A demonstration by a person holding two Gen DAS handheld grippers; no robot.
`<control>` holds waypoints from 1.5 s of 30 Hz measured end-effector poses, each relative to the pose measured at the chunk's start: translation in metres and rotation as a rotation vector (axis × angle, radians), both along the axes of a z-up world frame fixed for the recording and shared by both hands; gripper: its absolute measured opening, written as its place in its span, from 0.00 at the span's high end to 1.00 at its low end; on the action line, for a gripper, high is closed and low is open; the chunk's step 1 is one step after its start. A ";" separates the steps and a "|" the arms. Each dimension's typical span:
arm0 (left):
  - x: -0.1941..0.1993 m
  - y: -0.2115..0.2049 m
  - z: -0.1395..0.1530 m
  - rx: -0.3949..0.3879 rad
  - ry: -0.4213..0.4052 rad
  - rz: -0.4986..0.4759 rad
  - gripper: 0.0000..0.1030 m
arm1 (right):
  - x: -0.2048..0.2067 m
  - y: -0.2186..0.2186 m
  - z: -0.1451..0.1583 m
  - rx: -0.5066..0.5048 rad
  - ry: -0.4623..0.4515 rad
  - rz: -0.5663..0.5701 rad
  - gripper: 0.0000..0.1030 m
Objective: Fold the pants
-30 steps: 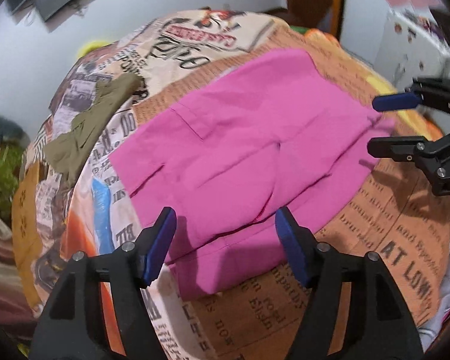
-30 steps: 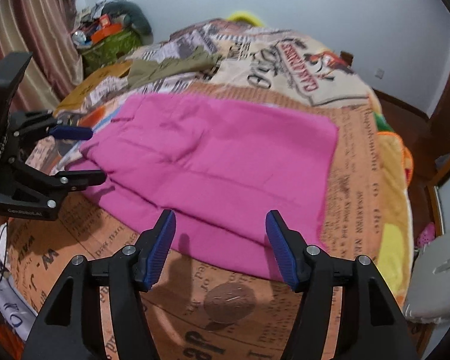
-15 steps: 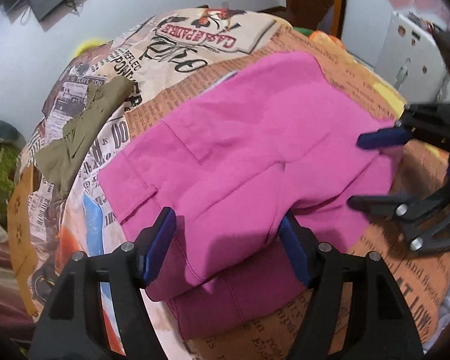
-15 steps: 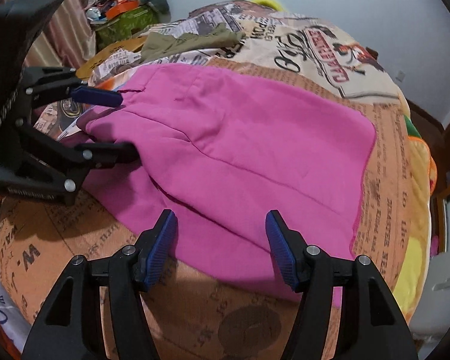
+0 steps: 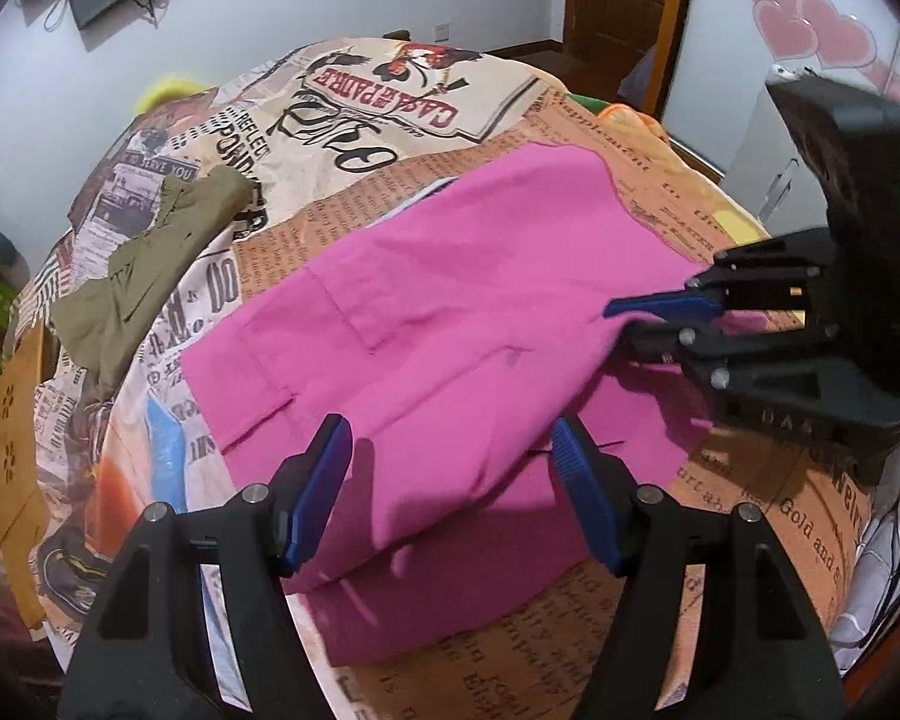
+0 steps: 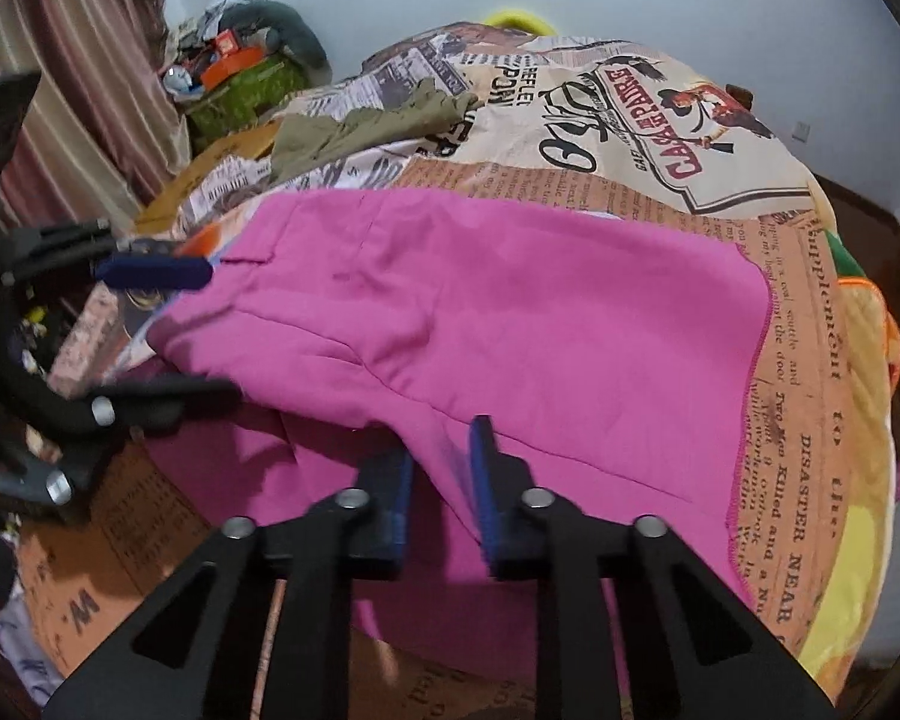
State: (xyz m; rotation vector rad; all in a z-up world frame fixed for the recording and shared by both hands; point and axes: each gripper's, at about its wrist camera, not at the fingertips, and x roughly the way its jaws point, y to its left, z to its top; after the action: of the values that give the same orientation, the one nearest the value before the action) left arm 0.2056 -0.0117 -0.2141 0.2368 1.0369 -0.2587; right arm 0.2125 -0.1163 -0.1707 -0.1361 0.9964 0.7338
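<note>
Pink pants (image 5: pixel 450 324) lie spread on the newspaper-print bed cover, also in the right wrist view (image 6: pixel 510 324). My left gripper (image 5: pixel 453 480) is open, its jaws straddling the near folded edge of the pants; it shows at left in the right wrist view (image 6: pixel 174 330). My right gripper (image 6: pixel 441 480) has its jaws narrowed onto a fold of the near pant edge; it shows in the left wrist view (image 5: pixel 636 324) with pink cloth between its fingers.
An olive-green garment (image 5: pixel 144 276) lies on the bed beyond the pants, also in the right wrist view (image 6: pixel 360 126). A cluttered pile (image 6: pixel 240 66) stands by the striped curtain. A wooden door (image 5: pixel 618 12) is at the back.
Both grippers moved forward onto the near edge of the pants. The right gripper's jaws narrowed from wide open onto the cloth. The near edge is lifted and bunched.
</note>
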 end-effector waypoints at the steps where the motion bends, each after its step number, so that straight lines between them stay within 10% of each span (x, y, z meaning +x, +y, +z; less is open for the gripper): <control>1: 0.000 -0.003 -0.004 0.012 0.009 -0.003 0.33 | -0.001 0.000 0.001 0.006 -0.002 0.001 0.91; 10: 0.002 -0.005 -0.013 0.056 0.007 0.062 0.79 | -0.013 -0.004 0.013 0.020 -0.042 0.007 0.94; 15: -0.007 -0.006 0.001 0.043 -0.023 0.056 0.87 | -0.018 -0.005 0.019 0.015 -0.066 0.018 0.94; 30: -0.035 -0.017 -0.021 0.044 0.059 0.006 0.87 | -0.044 -0.019 0.001 -0.107 -0.080 0.032 0.91; 36: -0.040 -0.008 -0.017 -0.005 0.072 0.023 0.80 | -0.036 -0.059 -0.005 -0.132 -0.029 -0.089 0.73; 45: -0.070 0.026 0.005 0.017 0.042 0.093 0.60 | -0.031 -0.135 -0.005 -0.162 0.010 -0.334 0.71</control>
State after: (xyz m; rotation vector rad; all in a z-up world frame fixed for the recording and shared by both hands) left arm 0.1354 0.0147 -0.2093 0.1990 1.0889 -0.1716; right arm 0.1820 -0.2516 -0.1757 -0.1027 1.0559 0.3493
